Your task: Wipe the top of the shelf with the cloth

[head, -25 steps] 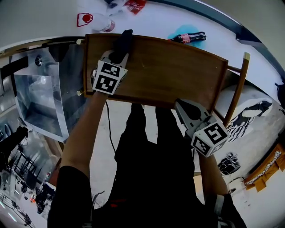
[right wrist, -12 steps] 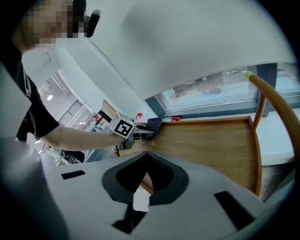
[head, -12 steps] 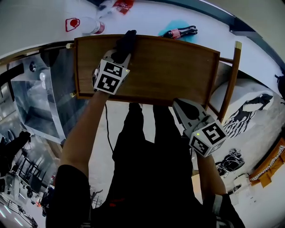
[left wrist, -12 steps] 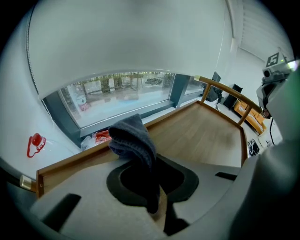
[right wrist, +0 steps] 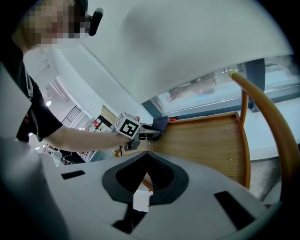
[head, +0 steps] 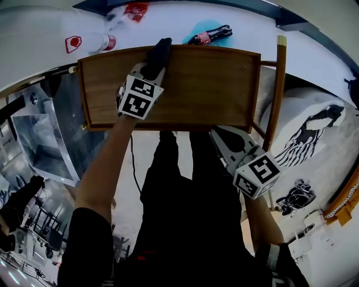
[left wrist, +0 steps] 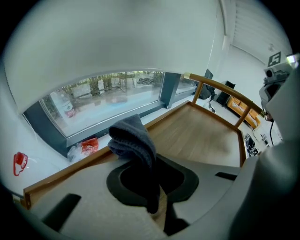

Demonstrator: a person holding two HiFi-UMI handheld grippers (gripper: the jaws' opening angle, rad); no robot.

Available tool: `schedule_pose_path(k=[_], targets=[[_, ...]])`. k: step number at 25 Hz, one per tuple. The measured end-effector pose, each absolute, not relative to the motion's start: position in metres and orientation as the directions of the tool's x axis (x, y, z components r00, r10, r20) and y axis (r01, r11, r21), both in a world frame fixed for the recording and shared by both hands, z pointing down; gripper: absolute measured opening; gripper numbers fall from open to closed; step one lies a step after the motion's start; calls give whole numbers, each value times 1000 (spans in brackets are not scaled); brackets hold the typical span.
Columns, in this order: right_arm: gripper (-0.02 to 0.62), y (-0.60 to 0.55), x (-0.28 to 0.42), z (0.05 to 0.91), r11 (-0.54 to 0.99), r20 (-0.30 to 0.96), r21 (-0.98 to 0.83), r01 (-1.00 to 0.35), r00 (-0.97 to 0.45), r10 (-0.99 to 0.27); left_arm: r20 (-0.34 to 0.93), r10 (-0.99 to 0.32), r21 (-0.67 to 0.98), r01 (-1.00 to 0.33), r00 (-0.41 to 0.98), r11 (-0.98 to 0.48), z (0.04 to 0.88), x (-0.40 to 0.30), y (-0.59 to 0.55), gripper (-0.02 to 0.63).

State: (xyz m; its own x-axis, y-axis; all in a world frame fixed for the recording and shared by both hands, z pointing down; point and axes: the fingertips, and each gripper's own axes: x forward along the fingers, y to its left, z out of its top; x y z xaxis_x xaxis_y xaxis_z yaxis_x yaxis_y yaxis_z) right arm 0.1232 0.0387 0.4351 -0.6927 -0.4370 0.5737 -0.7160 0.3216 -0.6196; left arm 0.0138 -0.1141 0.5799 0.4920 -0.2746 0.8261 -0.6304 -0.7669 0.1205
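The wooden shelf top [head: 202, 84] lies below me, seen lengthwise in the left gripper view [left wrist: 206, 136]. A dark grey cloth [head: 159, 52] rests on the shelf's far edge, left of the middle. My left gripper [head: 152, 64] is shut on it. In the left gripper view the cloth [left wrist: 133, 138] bunches up and hangs between the jaws of the left gripper [left wrist: 157, 208]. My right gripper [head: 220, 136] hovers off the shelf's near edge at the right, shut and holding nothing [right wrist: 146, 176]. The right gripper view also shows the left gripper [right wrist: 140, 133] and the cloth [right wrist: 160, 124].
On the white sill behind the shelf lie a cola bottle [head: 210, 35], a clear bottle with a red label [head: 98, 42] and a red wrapper [head: 134, 10]. A curved wooden rail [head: 275, 95] borders the shelf's right end. A glass panel [head: 39, 134] stands at the left.
The left gripper has slid the cloth rightward along the shelf's far edge, away from the left end. The right gripper has stayed beside the near edge.
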Motion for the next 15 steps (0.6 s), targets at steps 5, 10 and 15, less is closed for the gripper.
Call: schedule_pose_path(k=[5, 10, 15], targets=[[5, 43, 140, 435, 307, 568, -624, -719, -687, -454, 825, -249, 127, -595, 508, -793, 580, 44, -112, 54], [5, 46, 158, 435, 274, 569, -623, -733, -665, -485, 821, -226, 131, -559, 524, -819, 580, 71, -109, 54], [5, 50, 170, 433, 251, 562, -627, -738, -651, -509, 826, -196, 141, -531, 529, -836, 581, 96, -102, 54]])
